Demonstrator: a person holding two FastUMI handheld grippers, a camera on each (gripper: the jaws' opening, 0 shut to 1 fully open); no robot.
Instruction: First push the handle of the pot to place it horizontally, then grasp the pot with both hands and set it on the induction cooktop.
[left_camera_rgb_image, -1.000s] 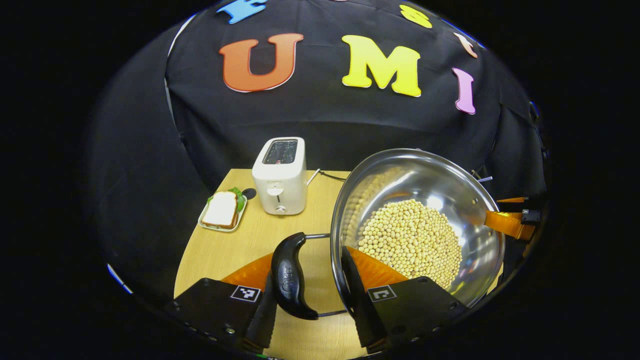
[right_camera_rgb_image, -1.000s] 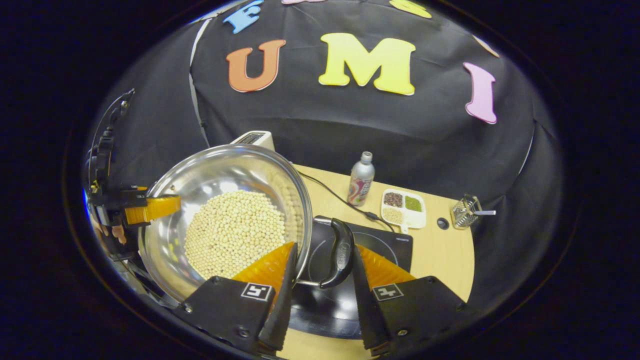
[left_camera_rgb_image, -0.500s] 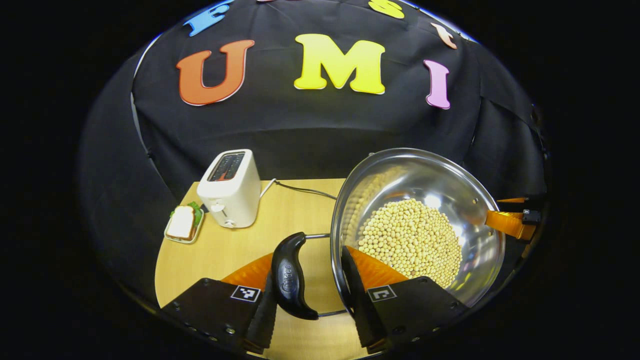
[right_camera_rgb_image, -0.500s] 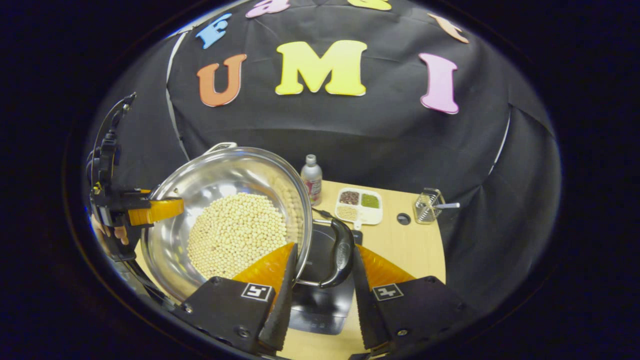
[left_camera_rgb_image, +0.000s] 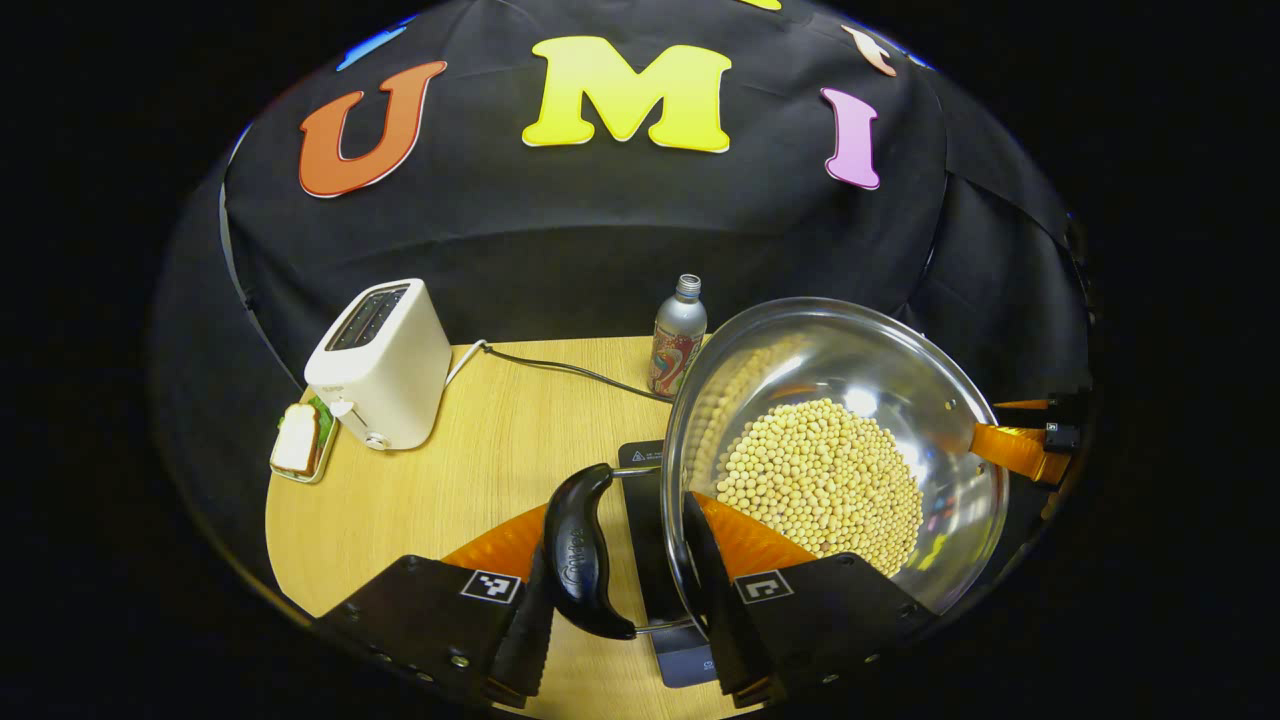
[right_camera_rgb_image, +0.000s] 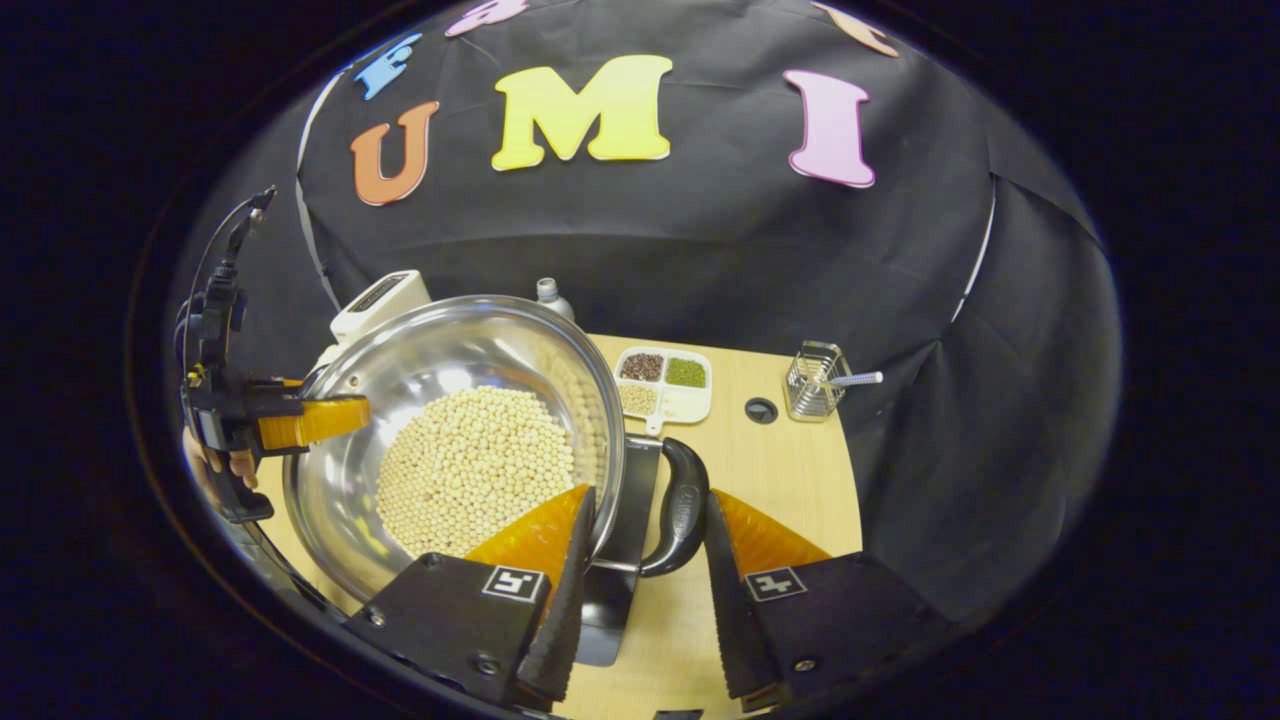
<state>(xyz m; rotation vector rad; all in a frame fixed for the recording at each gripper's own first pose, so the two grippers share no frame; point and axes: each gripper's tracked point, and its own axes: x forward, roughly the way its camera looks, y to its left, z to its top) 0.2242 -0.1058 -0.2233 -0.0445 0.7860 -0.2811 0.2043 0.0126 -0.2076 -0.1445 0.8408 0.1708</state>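
The steel pot (left_camera_rgb_image: 835, 450) of soybeans (left_camera_rgb_image: 820, 485) is held above the induction cooktop (left_camera_rgb_image: 655, 560). Each side handle is bracketed by half-open fingers of the left gripper (left_camera_rgb_image: 620, 640) and right gripper (right_camera_rgb_image: 640, 645); a firm clamp cannot be told.

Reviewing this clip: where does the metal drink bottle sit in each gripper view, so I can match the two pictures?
Left gripper view: the bottle stands upright at centre, at the table's far edge, just left of the pot rim.
Right gripper view: only the bottle's cap and neck peek above the pot's far rim, upper left of centre.
Shared landmark: the white toaster, left of the bottle in both.
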